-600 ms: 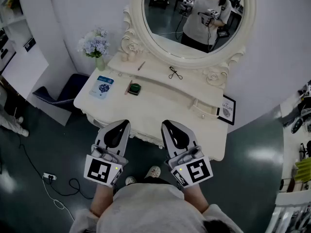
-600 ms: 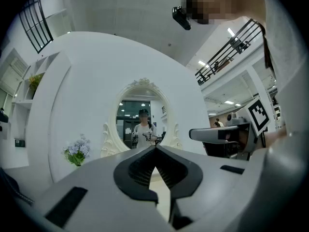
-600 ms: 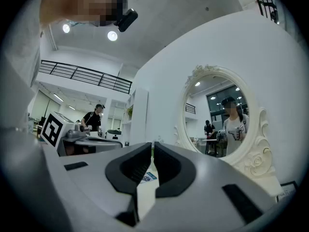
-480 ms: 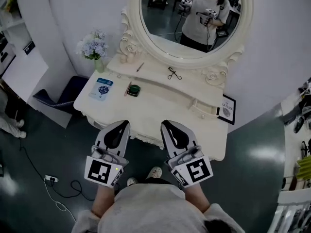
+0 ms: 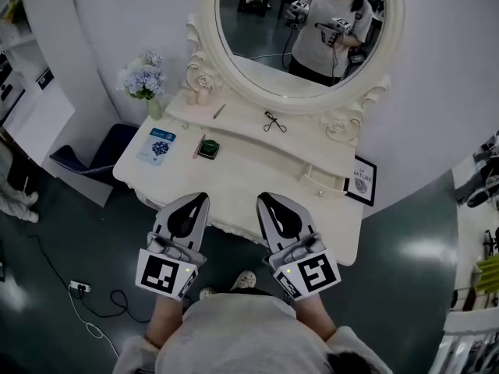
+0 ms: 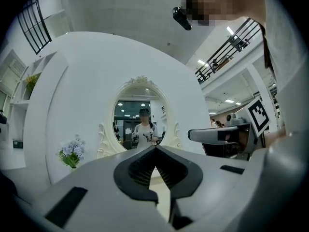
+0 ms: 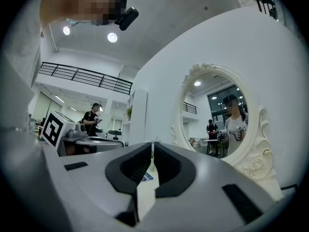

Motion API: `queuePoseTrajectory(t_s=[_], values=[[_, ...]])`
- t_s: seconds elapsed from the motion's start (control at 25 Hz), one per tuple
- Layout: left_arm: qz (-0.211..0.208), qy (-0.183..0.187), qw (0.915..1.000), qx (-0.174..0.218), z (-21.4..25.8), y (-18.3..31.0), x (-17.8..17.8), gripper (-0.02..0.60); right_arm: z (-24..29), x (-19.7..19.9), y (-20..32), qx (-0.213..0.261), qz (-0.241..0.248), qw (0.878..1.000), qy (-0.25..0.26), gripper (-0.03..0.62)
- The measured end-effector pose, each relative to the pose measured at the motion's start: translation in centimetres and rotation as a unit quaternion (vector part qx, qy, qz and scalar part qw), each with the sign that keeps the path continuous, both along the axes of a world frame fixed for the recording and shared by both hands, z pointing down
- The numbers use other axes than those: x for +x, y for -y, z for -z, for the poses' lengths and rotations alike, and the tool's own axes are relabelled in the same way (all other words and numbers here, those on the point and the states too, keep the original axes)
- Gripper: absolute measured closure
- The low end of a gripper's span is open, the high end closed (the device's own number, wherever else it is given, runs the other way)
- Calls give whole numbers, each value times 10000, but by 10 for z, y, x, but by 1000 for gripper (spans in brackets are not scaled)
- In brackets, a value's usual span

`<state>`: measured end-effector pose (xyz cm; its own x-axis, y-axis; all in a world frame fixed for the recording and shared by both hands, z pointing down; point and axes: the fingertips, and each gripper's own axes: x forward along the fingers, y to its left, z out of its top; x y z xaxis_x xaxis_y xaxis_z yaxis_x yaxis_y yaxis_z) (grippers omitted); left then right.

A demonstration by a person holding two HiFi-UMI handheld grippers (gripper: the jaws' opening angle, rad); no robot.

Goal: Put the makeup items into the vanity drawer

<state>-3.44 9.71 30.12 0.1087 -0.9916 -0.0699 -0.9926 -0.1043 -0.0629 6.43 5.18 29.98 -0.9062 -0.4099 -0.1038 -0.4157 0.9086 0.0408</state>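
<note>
White vanity top (image 5: 257, 162) under an oval mirror (image 5: 308, 29), grey floor around. Left gripper (image 5: 196, 201) and right gripper (image 5: 267, 201) hover short of its near edge, jaws closed on nothing. Green compact (image 5: 208, 148) and pencil (image 5: 198, 146) just beside it lie ahead of the left jaws, the pencil's long axis pointing away, so left is nearer; what looks like the pulled-out drawer (image 5: 321, 181) is ahead-right of the right jaws.

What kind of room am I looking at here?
Probably a dressing corner staged inside a large hall: a white vanity table with an oval mirror, an eyelash curler lying on it, and a balcony railing high up beyond.
</note>
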Motion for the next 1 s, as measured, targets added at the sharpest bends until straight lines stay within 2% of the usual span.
queuePoseTrajectory(t_s=[0.28, 0.44, 0.64, 0.72, 0.92, 1.0], values=[[108, 57, 9999, 61, 3, 22, 6, 572, -3, 3, 26, -220, 167, 9994, 197, 563], [130, 27, 9993, -353, -15, 27, 13, 572, -11, 1, 34, -153, 296, 9994, 48, 563], [232, 21, 9984, -509, -23, 29, 9, 572, -17, -9, 39, -261, 443, 9987, 23, 563], [269, -33, 9984, -490, -25, 32, 1, 572, -21, -15, 41, -286, 462, 9985, -33, 563], [194, -130, 9996, -128, -18, 54, -19, 572, -25, -32, 56, -314, 368, 9987, -141, 563], [63, -144, 9996, -213, -20, 63, -25, 572, -23, -38, 65, -313, 266, 9991, -115, 563]])
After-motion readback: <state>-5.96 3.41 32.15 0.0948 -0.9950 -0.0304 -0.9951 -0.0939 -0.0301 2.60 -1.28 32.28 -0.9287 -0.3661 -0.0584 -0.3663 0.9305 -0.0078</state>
